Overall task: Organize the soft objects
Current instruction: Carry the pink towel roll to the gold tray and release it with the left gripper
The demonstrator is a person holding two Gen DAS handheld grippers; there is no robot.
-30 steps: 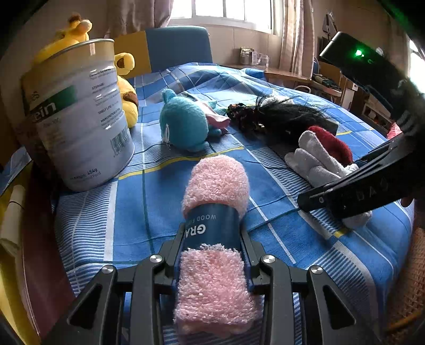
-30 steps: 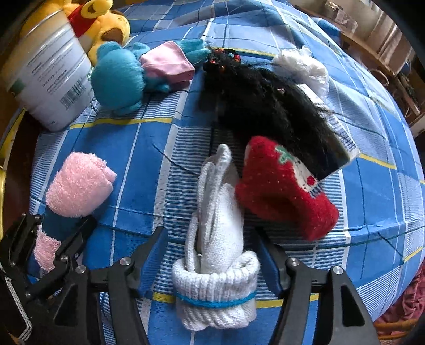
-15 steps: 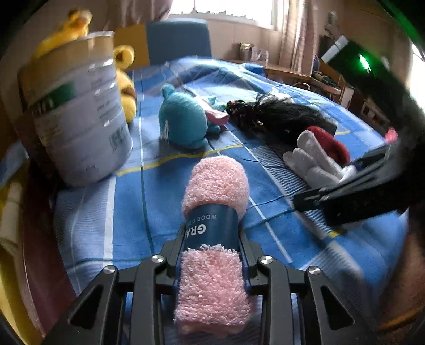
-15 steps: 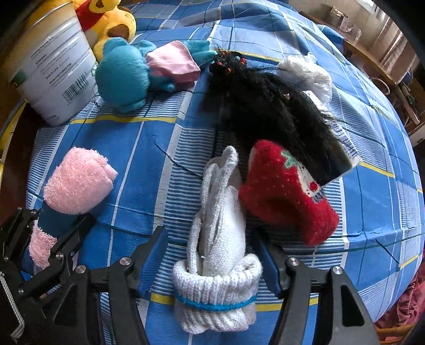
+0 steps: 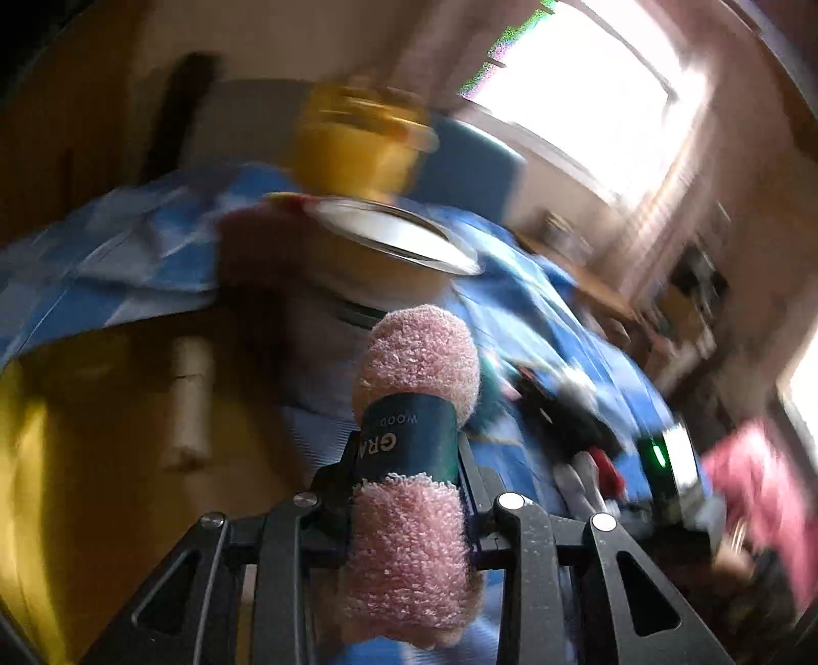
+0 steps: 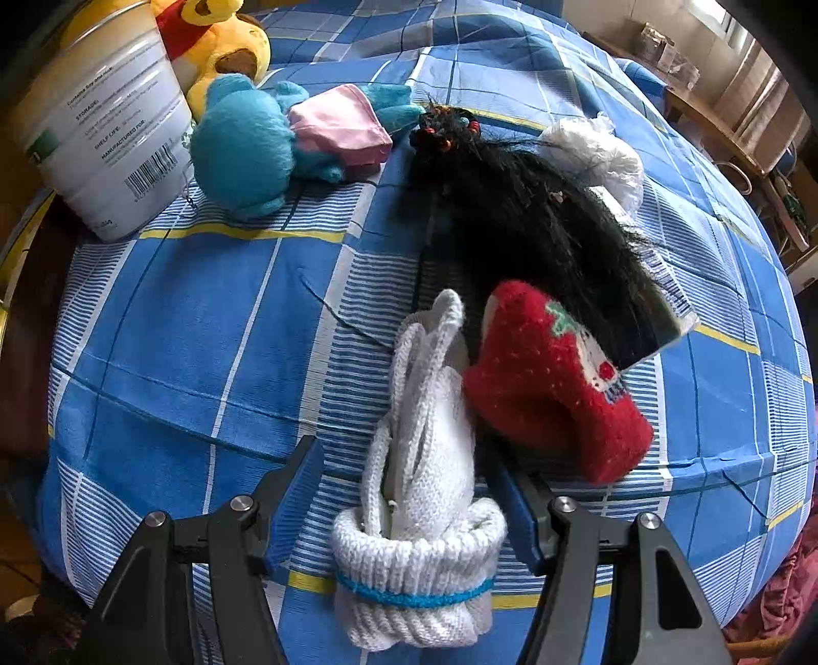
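My left gripper [image 5: 409, 450] is shut on a pink fluffy roll [image 5: 414, 542] with a dark teal paper band, held up in the air. The left wrist view is motion-blurred; the open rim of a tin can [image 5: 393, 235] shows just beyond the roll. My right gripper [image 6: 404, 460] is open and points down over a white knitted glove bundle [image 6: 424, 491] tied with a blue band. The bundle lies on the bed between the jaws, with a gap at the left pad. A red strawberry sock [image 6: 552, 389] touches the bundle's right side.
On the blue checked bedspread [image 6: 194, 327] lie a black wig [image 6: 526, 225], a teal plush [image 6: 245, 148] with pink cloth, a yellow bear plush [image 6: 225, 41], a white fluffy ball [image 6: 598, 158] and the tin can [image 6: 107, 128] at the left edge.
The left gripper has lifted the pink roll off the bed, swung left toward the tin and rolled. The roll has gone from the right wrist view. The right gripper has stayed put.
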